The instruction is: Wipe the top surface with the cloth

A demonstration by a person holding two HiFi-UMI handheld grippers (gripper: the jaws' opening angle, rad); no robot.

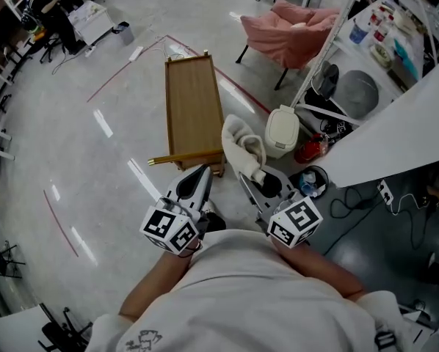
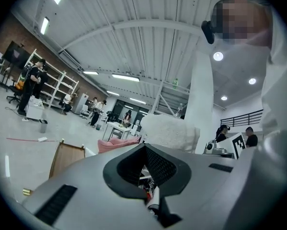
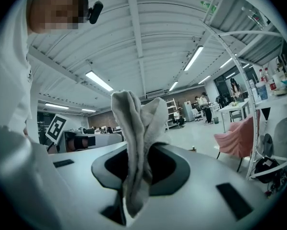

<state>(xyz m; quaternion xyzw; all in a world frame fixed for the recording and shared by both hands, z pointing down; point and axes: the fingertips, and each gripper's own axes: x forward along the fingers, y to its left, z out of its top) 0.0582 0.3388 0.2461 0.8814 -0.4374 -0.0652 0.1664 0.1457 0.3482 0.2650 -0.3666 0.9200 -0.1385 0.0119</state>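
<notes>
Right gripper clamped on the bunched white cloth; left gripper closed on nothing. Wooden table top lies just ahead and slightly left of the cloth. Its long axis runs near to far, near end closest.

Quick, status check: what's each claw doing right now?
Left claw: closed, nothing in it.
Right claw: closed on the cloth.

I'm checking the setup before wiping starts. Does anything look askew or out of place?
One thing: a pale rod lies across the near end of the wooden table, jutting past its left edge at a slight tilt. The cloth is bunched in the right hand-held gripper, which looks normal.
</notes>
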